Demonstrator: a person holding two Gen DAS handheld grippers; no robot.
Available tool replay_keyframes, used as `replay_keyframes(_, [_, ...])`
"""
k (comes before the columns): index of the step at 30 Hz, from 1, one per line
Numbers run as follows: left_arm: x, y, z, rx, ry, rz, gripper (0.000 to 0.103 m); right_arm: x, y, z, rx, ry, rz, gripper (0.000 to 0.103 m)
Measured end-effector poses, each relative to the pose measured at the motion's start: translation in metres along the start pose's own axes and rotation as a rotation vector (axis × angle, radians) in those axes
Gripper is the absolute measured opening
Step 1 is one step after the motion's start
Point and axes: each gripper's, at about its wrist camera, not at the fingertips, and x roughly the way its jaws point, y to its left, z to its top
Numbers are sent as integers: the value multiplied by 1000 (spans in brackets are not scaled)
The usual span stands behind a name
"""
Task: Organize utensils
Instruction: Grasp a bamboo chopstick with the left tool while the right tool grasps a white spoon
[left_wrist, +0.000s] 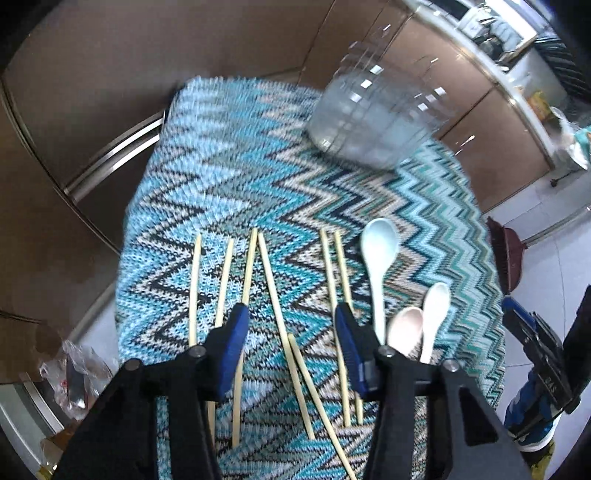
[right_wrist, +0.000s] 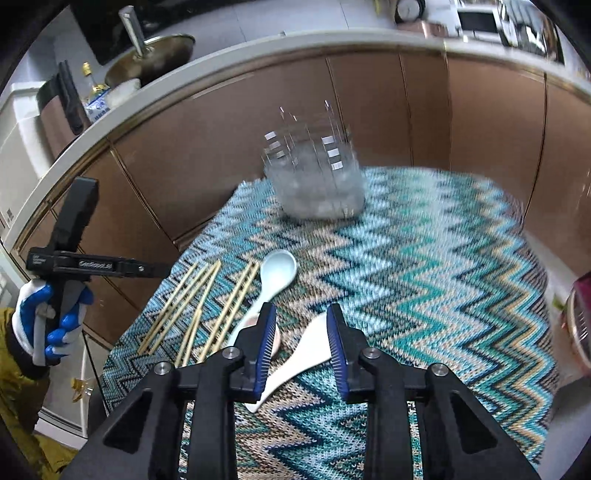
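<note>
Chopsticks (left_wrist: 266, 295) lie scattered lower left on the zigzag-cloth surface (left_wrist: 424, 221): light, stiff, thin, prone to roll; best pinched mid-shaft. The left gripper (left_wrist: 291, 314) hangs over them, released, fingers empty. Right of them, smooth spoons (right_wrist: 275, 275) look slippery, chippable; take the handle. The right gripper (right_wrist: 301, 314), unclenched, straddles a white spoon (right_wrist: 303, 350).

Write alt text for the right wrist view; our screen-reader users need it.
The right gripper hovers open over a white spoon on a zigzag cloth, with chopsticks to the left and a clear container behind.
</note>
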Motion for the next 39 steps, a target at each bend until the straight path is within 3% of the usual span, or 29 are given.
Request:
replay_keyframes(12, [49, 7, 17, -49, 117, 15, 23, 39, -27, -12, 39, 98, 81, 23])
replay_keyframes(22, [62, 12, 20, -58, 162, 36, 22, 74, -41, -9, 42, 195, 112, 21])
replay_keyframes(36, [77, -5, 31, -52, 195, 83, 22, 101, -50, 0, 71, 261, 165, 23])
replay_keyframes(39, [79, -6, 31, -76, 189, 98, 16, 107, -49, 0, 62, 282, 165, 23])
